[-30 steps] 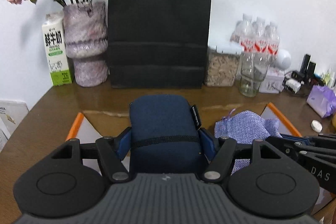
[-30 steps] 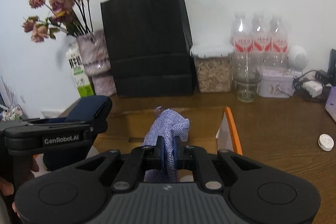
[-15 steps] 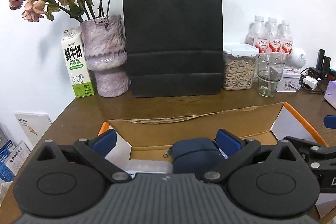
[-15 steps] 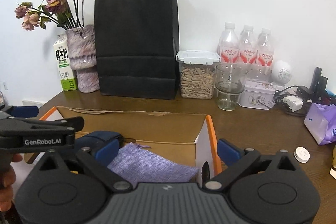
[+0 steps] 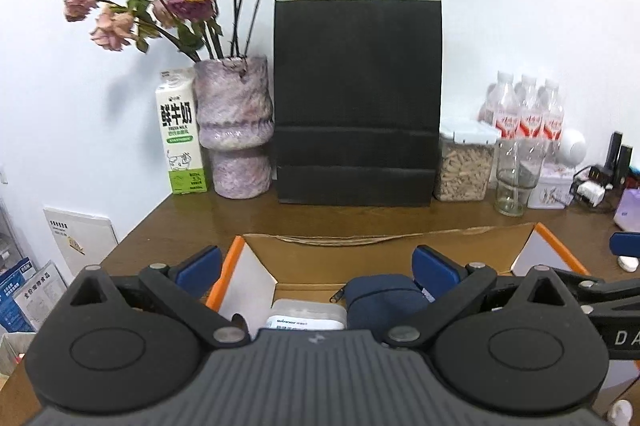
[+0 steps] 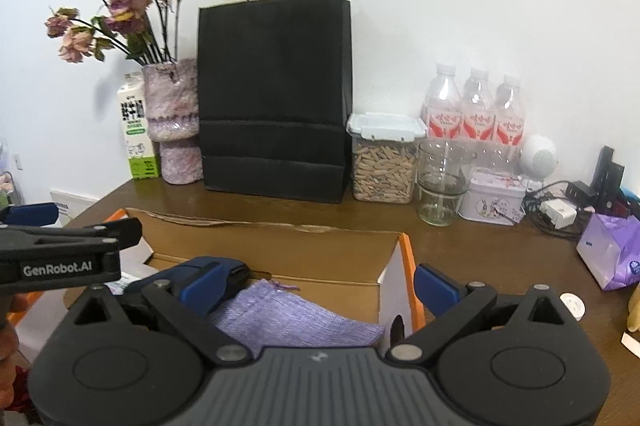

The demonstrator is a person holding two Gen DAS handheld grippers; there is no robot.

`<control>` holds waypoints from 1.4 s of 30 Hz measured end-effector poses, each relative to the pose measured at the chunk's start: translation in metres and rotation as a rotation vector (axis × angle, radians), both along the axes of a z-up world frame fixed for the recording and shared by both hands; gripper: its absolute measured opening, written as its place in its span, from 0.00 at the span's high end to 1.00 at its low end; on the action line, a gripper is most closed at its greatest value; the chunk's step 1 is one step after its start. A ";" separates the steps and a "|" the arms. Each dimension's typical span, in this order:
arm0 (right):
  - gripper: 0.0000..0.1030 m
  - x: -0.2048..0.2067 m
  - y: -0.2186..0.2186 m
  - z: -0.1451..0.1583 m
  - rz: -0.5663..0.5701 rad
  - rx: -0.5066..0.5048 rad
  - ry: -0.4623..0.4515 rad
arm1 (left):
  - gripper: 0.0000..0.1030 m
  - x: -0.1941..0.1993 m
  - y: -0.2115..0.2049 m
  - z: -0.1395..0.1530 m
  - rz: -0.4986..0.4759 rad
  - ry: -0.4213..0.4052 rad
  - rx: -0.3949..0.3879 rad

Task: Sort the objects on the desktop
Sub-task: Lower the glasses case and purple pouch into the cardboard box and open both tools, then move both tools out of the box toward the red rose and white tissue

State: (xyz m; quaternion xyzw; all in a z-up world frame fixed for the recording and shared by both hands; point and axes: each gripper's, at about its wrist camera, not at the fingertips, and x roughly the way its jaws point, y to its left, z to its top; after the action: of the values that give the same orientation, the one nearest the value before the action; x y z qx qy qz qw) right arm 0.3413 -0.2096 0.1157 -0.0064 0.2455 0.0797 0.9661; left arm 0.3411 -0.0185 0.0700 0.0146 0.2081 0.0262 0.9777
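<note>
Looking down both wrist views, I had the left gripper (image 5: pixel 316 262) and the right gripper (image 6: pixel 316 284) spread wide, nothing between their pads. The navy pouch (image 5: pixel 382 300) and the lilac cloth bag (image 6: pixel 296 318) lay inside the cardboard box (image 6: pixel 280 246). I judged both soft and light, likely to sag; I would pinch each across its bunched middle.
</note>
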 end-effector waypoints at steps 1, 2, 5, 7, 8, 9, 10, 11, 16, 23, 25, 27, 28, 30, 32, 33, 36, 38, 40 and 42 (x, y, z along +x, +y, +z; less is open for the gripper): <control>0.02 -0.004 0.001 0.002 0.006 -0.001 -0.008 | 0.00 -0.004 0.001 0.002 0.000 -0.007 -0.003; 0.02 -0.008 0.002 0.004 0.010 -0.003 -0.015 | 0.00 -0.008 0.002 0.004 0.000 -0.012 -0.005; 0.02 -0.021 0.005 0.010 0.015 -0.013 -0.038 | 0.00 -0.021 0.003 0.008 -0.002 -0.027 -0.004; 0.02 -0.030 0.006 0.014 0.018 -0.017 -0.049 | 0.00 -0.030 0.004 0.011 -0.006 -0.037 -0.005; 0.02 -0.035 0.006 0.015 0.019 -0.016 -0.055 | 0.00 -0.034 0.004 0.012 -0.005 -0.041 -0.005; 0.02 -0.039 0.005 0.016 0.018 -0.013 -0.059 | 0.00 -0.039 0.005 0.013 -0.004 -0.046 -0.004; 0.02 -0.044 0.005 0.017 0.018 -0.011 -0.060 | 0.00 -0.043 0.005 0.014 -0.004 -0.048 -0.001; 0.02 -0.048 0.004 0.017 0.019 -0.011 -0.060 | 0.00 -0.047 0.005 0.015 -0.004 -0.050 0.001; 0.01 -0.070 0.002 0.020 0.018 -0.010 -0.062 | 0.00 -0.068 0.006 0.019 -0.008 -0.059 0.008; 0.01 -0.103 -0.001 0.018 0.019 -0.016 -0.058 | 0.00 -0.097 0.010 0.022 -0.015 -0.063 0.015; 0.01 -0.113 -0.003 0.015 0.022 -0.020 -0.051 | 0.00 -0.105 0.012 0.020 -0.017 -0.064 0.015; 0.01 -0.123 -0.004 0.012 0.022 -0.026 -0.045 | 0.00 -0.111 0.017 0.017 -0.015 -0.056 0.014; 0.01 -0.129 -0.006 0.009 0.021 -0.028 -0.041 | 0.00 -0.115 0.020 0.016 -0.012 -0.053 0.014; 0.01 -0.138 -0.010 0.004 0.018 -0.031 -0.031 | 0.00 -0.122 0.027 0.012 -0.003 -0.051 0.010; 0.01 -0.147 -0.015 -0.002 0.014 -0.035 -0.019 | 0.00 -0.129 0.034 0.007 0.005 -0.049 0.007; 0.01 -0.150 -0.017 -0.006 0.011 -0.037 -0.012 | 0.00 -0.132 0.038 0.004 0.008 -0.046 0.009; 0.01 -0.160 -0.028 -0.020 0.002 -0.031 0.013 | 0.00 -0.143 0.049 -0.008 0.012 -0.040 0.026; 0.01 -0.166 -0.035 -0.031 -0.007 -0.032 0.039 | 0.00 -0.149 0.058 -0.018 0.024 -0.036 0.031; 0.01 -0.170 -0.039 -0.042 -0.018 -0.044 0.064 | 0.00 -0.154 0.068 -0.030 0.039 -0.016 0.033; 0.01 -0.173 -0.044 -0.053 -0.035 -0.052 0.082 | 0.00 -0.157 0.077 -0.041 0.049 0.012 0.037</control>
State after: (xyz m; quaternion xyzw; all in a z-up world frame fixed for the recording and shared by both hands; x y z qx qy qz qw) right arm 0.1681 -0.2534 0.0628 -0.0240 0.2871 0.0568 0.9559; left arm 0.1839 0.0588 0.0290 0.0276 0.2136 0.0541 0.9750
